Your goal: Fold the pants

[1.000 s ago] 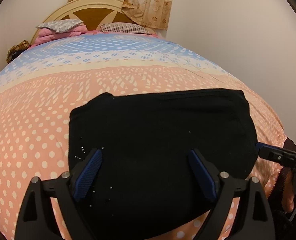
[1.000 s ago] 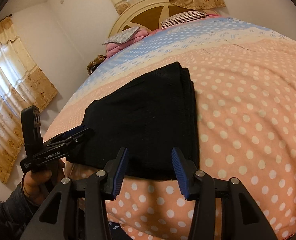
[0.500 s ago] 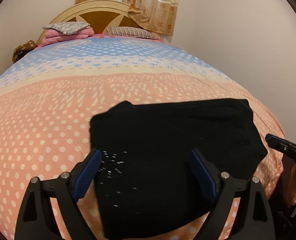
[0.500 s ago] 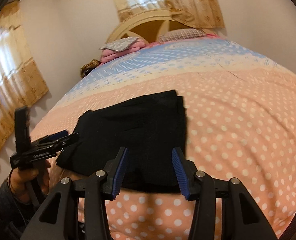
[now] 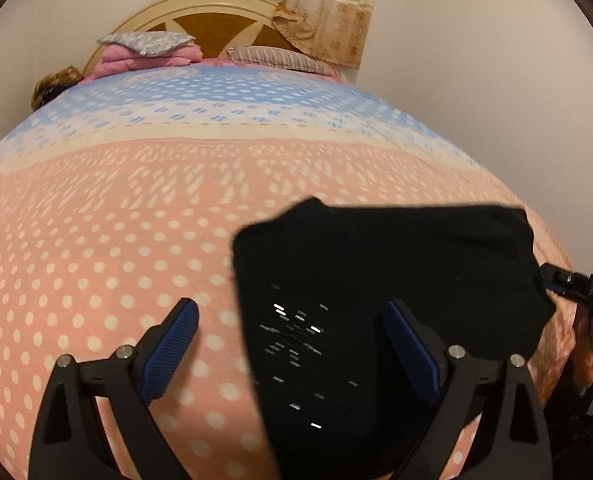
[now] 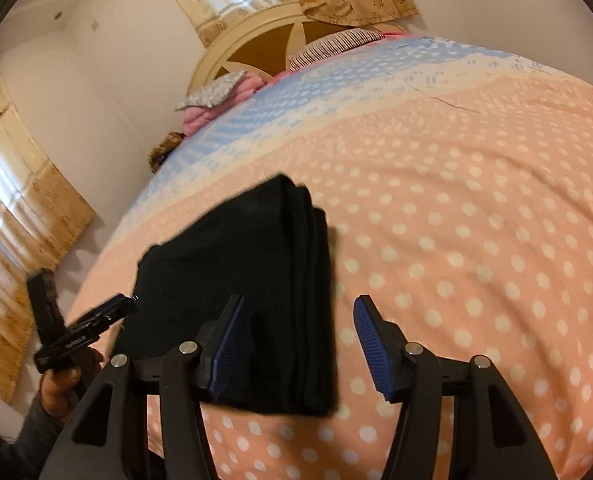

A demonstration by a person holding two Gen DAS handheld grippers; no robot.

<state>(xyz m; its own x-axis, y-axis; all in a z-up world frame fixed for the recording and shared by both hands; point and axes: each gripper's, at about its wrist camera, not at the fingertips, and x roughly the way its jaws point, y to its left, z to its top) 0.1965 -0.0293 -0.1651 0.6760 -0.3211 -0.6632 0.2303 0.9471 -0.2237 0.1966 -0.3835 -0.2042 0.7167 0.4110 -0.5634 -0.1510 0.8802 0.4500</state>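
Black pants (image 6: 240,280): folded into a compact stacked rectangle, layered edges visible along the right side; lying flat on the polka-dot bedspread (image 6: 476,220) near the foot of the bed, well apart from the pillows (image 5: 272,56) at the headboard. Left gripper (image 5: 292,356): jaws wide apart, holding nothing, poised over the bundle's left portion with one blue pad above bare bedspread. Right gripper (image 6: 296,344): jaws likewise apart and empty, left pad over the bundle's near corner, right pad over the spread. Progress, judged: folding apparently complete or very nearly so; no loose leg or waistband trailing outside the bundle. Remaining, judged: at most a light squaring of the slightly uneven left corner, or simple withdrawal. Risk, judged: any careless nudge liable to skew the stacked layers
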